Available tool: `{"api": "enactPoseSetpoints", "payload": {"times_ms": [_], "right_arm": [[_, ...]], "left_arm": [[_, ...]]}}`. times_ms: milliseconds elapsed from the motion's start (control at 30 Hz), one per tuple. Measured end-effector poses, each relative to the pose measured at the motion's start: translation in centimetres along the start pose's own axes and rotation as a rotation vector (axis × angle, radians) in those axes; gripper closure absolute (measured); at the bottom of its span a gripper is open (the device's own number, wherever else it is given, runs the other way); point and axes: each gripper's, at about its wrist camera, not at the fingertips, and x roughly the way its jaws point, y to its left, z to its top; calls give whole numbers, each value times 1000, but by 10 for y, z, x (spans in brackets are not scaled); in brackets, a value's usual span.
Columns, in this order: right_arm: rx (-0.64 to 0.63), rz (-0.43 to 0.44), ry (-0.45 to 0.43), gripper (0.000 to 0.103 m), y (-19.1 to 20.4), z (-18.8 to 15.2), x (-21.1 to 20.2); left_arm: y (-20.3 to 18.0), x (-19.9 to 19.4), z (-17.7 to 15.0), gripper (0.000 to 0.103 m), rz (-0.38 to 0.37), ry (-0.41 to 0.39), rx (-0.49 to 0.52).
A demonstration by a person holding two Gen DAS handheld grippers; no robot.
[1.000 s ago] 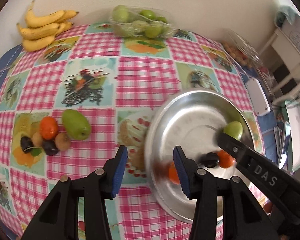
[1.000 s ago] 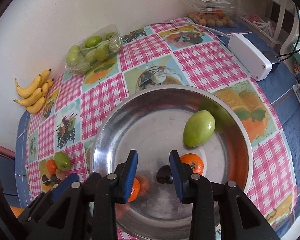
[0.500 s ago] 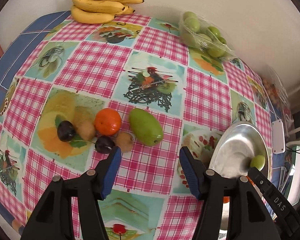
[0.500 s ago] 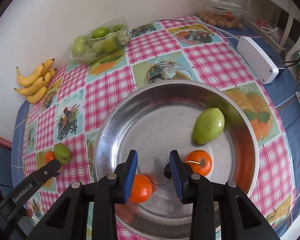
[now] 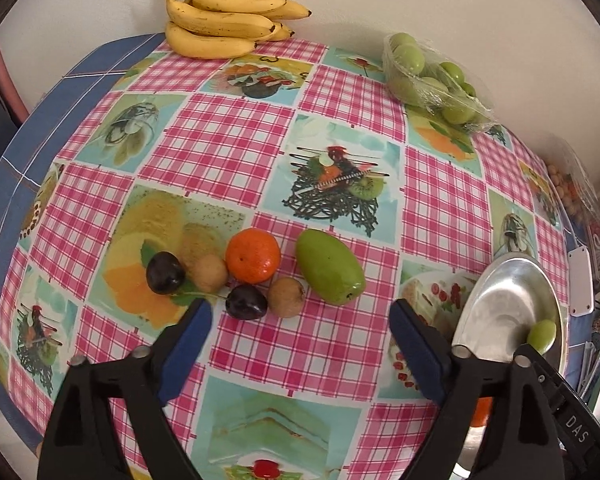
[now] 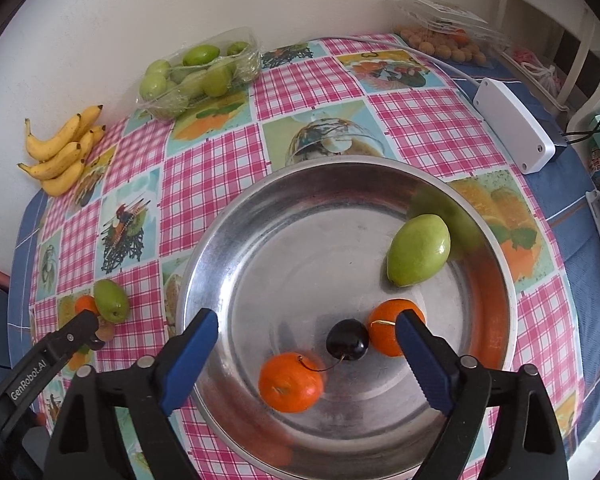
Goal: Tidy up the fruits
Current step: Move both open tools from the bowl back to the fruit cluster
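Observation:
My left gripper (image 5: pixel 300 316) hangs over a cluster of loose fruit on the checked cloth, its jaws opening with nothing pressed between them. Just ahead lie a dark plum (image 5: pixel 246 302), a brown fruit (image 5: pixel 286 297), an orange (image 5: pixel 253 255) and a green mango (image 5: pixel 330 266). Another plum (image 5: pixel 165 272) and another brown fruit (image 5: pixel 210 273) sit further left. My right gripper (image 6: pixel 306 320) is above the steel bowl (image 6: pixel 220 240), jaws opening and holding nothing. In the bowl lie a green mango (image 6: pixel 418 250), two oranges (image 6: pixel 290 382) (image 6: pixel 392 332) and a dark plum (image 6: pixel 347 339).
Bananas (image 5: pixel 224 20) and a wrapped tray of green fruit (image 5: pixel 432 76) sit along the wall at the back. A white box with a cable (image 6: pixel 514 134) and a clear tub of small brown fruit (image 6: pixel 440 40) lie right of the bowl. The table's edge is close on the left.
My left gripper swung from over the bowl to the loose fruit on the left and its jaws spread wide. The right jaws spread wide over the bowl, where an orange rolled to rest.

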Motion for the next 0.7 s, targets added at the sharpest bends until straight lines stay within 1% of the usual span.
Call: {"api": "enactPoseSetpoints", "payload": {"times_ms": [233, 533, 700], "right_arm": [[-2, 5, 2, 1, 4, -1, 1], [-18, 11, 4, 0, 8, -2, 3], [-35, 21, -6, 0, 13, -3, 3]], "left_arm": [[7, 0, 0, 7, 16, -8, -26], [11, -1, 1, 7, 4, -9, -49], [10, 0, 1, 7, -3, 1, -43]]}}
